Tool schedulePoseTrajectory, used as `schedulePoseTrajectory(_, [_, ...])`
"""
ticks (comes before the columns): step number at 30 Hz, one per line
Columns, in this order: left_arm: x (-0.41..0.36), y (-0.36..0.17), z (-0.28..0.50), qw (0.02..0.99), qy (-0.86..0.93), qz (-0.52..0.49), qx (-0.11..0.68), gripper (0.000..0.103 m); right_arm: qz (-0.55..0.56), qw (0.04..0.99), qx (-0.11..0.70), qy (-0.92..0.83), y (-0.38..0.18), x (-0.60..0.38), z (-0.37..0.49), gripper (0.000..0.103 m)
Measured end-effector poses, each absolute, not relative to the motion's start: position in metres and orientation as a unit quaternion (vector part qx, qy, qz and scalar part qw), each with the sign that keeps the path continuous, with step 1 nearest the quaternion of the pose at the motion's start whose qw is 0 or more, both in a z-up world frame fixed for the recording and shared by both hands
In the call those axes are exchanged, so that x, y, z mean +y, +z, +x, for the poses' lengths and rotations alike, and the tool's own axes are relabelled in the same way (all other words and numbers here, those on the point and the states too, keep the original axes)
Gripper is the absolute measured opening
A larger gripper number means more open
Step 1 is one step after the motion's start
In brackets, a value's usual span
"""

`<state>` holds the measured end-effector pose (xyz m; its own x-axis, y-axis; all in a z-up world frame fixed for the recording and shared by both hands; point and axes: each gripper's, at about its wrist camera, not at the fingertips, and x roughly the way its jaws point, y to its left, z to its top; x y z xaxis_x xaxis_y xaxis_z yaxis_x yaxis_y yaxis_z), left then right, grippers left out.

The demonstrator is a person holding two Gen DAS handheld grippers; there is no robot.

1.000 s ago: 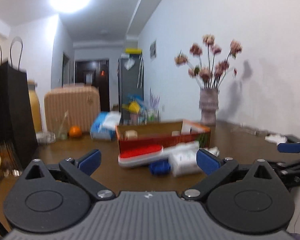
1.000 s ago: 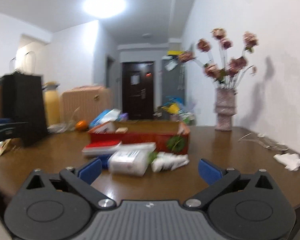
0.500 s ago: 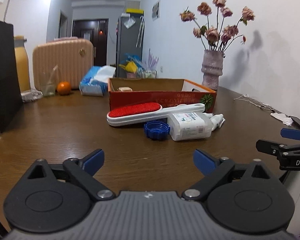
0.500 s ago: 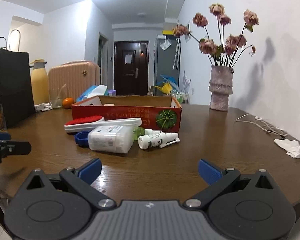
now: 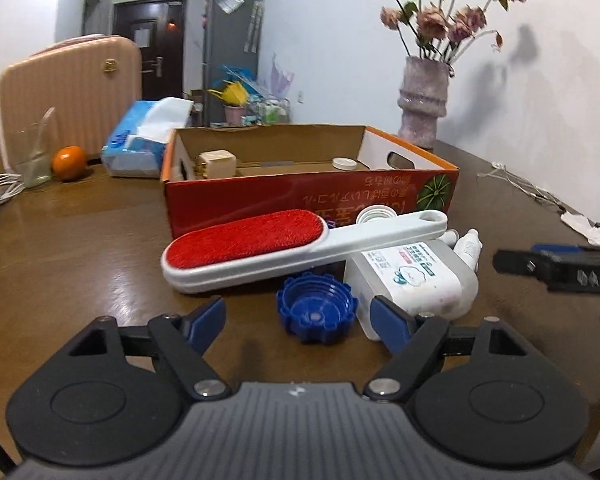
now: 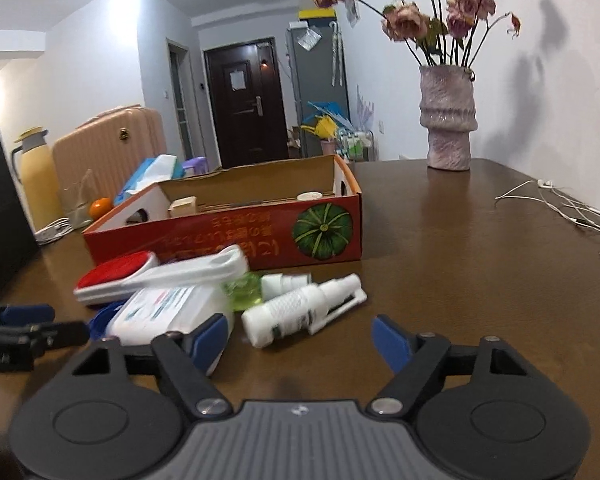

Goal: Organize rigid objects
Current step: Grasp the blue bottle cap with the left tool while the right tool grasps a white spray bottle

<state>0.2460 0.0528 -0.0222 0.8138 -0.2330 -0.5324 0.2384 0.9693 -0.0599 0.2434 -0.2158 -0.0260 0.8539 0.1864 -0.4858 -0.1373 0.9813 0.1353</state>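
Observation:
A red cardboard box (image 5: 300, 196) stands on the wooden table (image 5: 80, 248); it also shows in the right wrist view (image 6: 228, 236). In front of it lie a red-and-white lint brush (image 5: 284, 244), a blue cap (image 5: 316, 308), a white rectangular container (image 5: 412, 276) and a white spray bottle (image 6: 304, 308). My left gripper (image 5: 300, 320) is open, with the blue cap between its fingertips. My right gripper (image 6: 304, 338) is open just in front of the spray bottle; its left fingertip overlaps the white container (image 6: 168, 308).
A vase of dried flowers (image 6: 448, 116) stands at the back right. White cables (image 6: 560, 208) lie on the right. An orange (image 5: 69, 157), a glass (image 5: 34, 152), a tissue pack (image 5: 148, 144) and a beige suitcase (image 5: 68, 88) are at the back left.
Both grippers have tilted down from the room view and moved forward close to the objects in front of the box. Both stay open.

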Motion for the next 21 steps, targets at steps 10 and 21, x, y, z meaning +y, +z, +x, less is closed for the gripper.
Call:
schedulePoseTrajectory(10, [0.048,-0.036,0.277,0.938,-0.146,0.001,0.316,0.072,0.048,0.948,0.304,0.081,-0.039,-0.207,0.304,0.069])
schedulePoseTrajectory(21, [0.041,-0.040,0.280,0.939,-0.140,-0.002,0.315,0.055,0.000,0.945,0.322,0.063,-0.045,-0.219,0.304,0.038])
